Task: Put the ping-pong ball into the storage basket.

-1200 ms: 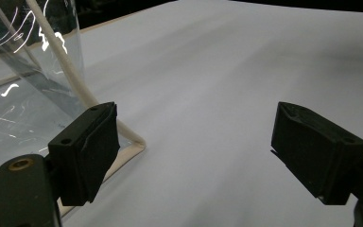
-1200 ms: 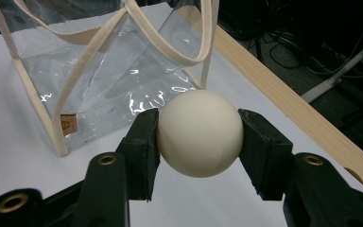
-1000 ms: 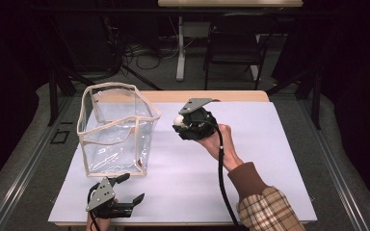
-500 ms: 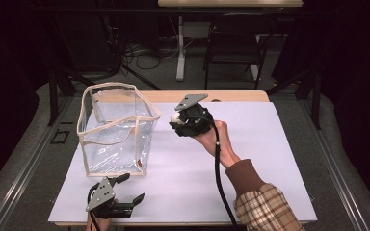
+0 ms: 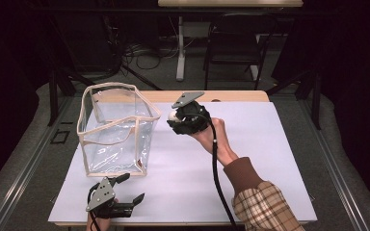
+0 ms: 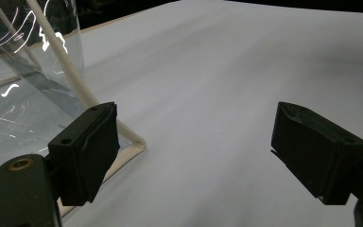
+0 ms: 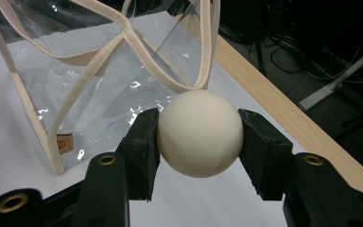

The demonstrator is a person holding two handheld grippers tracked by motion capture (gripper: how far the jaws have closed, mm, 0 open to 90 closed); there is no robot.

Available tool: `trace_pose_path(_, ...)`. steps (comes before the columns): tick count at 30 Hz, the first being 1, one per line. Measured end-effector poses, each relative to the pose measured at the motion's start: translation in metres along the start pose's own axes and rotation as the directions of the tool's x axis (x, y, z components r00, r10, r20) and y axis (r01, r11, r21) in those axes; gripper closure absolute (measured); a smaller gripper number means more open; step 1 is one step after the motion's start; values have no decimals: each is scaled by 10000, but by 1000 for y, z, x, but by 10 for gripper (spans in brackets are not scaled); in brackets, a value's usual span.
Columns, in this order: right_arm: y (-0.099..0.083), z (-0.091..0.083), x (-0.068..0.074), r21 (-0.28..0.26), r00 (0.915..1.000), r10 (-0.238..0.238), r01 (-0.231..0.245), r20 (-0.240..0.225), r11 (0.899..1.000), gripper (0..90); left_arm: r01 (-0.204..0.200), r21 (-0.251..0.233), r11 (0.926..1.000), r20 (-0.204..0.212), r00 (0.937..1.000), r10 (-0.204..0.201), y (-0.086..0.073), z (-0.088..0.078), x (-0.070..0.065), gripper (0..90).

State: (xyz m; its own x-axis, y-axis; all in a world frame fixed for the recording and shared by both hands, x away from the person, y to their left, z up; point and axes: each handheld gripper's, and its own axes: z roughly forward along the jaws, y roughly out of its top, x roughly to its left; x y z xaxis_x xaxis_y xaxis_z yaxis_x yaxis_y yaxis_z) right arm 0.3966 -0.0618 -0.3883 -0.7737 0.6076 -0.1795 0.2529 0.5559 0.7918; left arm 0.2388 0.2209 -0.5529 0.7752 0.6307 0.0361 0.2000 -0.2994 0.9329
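At the left, near the table's (image 5: 270, 159) front edge, the left gripper (image 5: 125, 191) lies low on the white sheet with its jaws spread wide and nothing between them; in the left gripper view (image 6: 196, 156) only bare white surface lies in the gap, and the near bottom corner of the bag sits just beside the left-hand jaw, its cream piping running behind that jaw. Up and beyond this gripper stands the one clear plastic bag (image 5: 115, 130), upright and open at the top, with cream trim along its rim and edges. It carries one small brown tag (image 7: 64, 144) sewn low on a side seam, seen in the right gripper view; there is a mark on it, but it is too small to read. No other writing can be made out. To the right of the bag, the right gripper (image 5: 173, 117) is held up above the table by a hand (image 5: 215, 137) coming out of a brown cuff and plaid sleeve, and its jaws point toward the bag's rim. They are pinching one cream ball (image 7: 199, 133), a smooth plain sphere, with a pad pressed to each side of it. From this gripper the ball sits squarely between the tips (image 7: 198, 146), and the bag's nearest upper corner is just ahead of the ball, close beyond it. In count: two grippers, one bag, one ball, one tag.
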Motion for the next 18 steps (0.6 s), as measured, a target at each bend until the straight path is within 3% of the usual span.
trace_pose_path(18, 13, 1, 2, -113, 9999, -104, 103, -56, 9999, 510, -12, 15, 10000, -19, 10000, 12, 0, -1, 0, 161)
